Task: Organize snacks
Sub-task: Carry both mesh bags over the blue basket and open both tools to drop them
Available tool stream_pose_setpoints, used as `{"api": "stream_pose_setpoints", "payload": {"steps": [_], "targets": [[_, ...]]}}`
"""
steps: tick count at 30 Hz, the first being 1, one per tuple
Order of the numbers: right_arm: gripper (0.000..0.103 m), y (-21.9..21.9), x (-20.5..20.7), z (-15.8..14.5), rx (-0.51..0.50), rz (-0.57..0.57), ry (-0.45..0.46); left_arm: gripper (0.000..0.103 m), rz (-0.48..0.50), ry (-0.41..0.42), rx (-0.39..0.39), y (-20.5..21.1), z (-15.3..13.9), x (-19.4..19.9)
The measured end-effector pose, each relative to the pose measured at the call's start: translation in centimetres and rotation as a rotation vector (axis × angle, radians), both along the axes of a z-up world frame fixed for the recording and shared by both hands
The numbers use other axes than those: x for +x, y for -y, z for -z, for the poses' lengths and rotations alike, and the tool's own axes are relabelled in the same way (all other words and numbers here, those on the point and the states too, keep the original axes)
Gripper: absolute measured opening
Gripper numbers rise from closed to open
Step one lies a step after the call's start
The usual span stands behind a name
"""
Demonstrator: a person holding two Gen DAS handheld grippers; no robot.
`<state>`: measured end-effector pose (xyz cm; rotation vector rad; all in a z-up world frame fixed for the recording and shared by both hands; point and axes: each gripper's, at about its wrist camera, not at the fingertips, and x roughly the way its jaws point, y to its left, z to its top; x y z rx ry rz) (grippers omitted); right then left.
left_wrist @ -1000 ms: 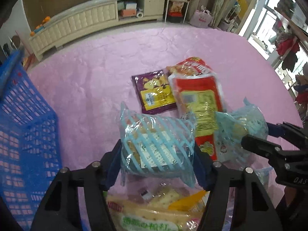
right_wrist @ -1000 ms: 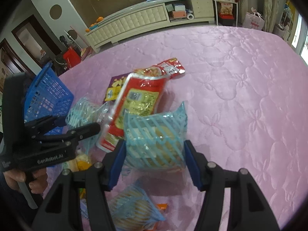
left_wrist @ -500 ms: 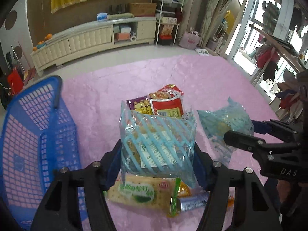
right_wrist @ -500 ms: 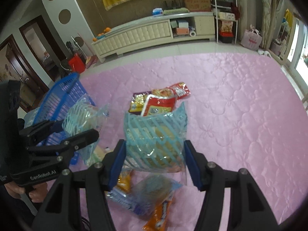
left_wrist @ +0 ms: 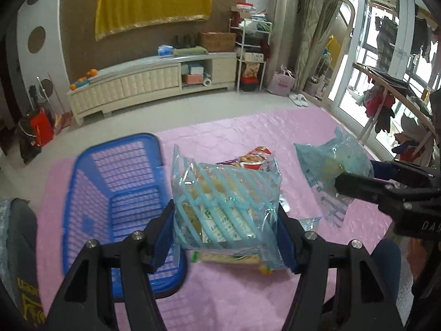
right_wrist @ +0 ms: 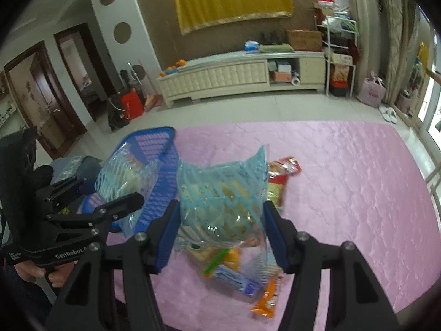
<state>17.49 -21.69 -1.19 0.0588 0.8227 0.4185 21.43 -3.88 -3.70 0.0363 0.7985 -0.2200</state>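
left wrist – down along tongs (left_wrist: 226, 220) | right wrist – same | shared: blue basket (left_wrist: 115, 193), pink cover (right_wrist: 344, 179)

Pink quilted bed (right_wrist: 344, 182), spread wide. Blue basket (left_wrist: 115, 193) at its left edge; loose snack packs (right_wrist: 239, 275) heaped near the front, red pack (right_wrist: 278, 176) just behind.

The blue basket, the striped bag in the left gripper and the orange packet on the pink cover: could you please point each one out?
blue basket (left_wrist: 82, 220), left wrist view, on its near left wall.
striped bag (left_wrist: 223, 207), left wrist view, on its middle, between the pads.
orange packet (right_wrist: 268, 299), right wrist view, on its middle.
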Motion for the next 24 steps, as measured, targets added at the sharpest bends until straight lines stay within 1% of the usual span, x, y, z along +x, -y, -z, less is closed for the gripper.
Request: {"api": "stream_pose_setpoints", "payload": {"steps": [6, 12, 16, 21, 24], "targets": [[0.064, -3.2, 0.3, -1.2, 0.01, -0.06, 0.018, 0.063, -0.048, 0.042, 0.03, -4.0, -2.3, -1.5], [0.064, -7.4, 1.3, -2.1, 0.021, -0.127, 0.024, 0.063, -0.142, 0.042, 0.029, -9.0, -3.7, -1.1], [0.064, -10.0, 2.1, -2.0, 0.026, -0.17, 0.017, 0.063, -0.164, 0.041, 0.025, -11.5, -4.0, -0.4], [0.064, -12.7, 3.9, -1.1, 0.026, -0.211, -0.009, 0.063, -0.184, 0.032, 0.051, -13.2, -3.6, 1.0], [0.064, -14.0, 4.9, -0.4, 0.031, -0.229, -0.039, 0.063, -0.204, 0.003, 0.08, -14.0, -2.8, 1.7]]}}
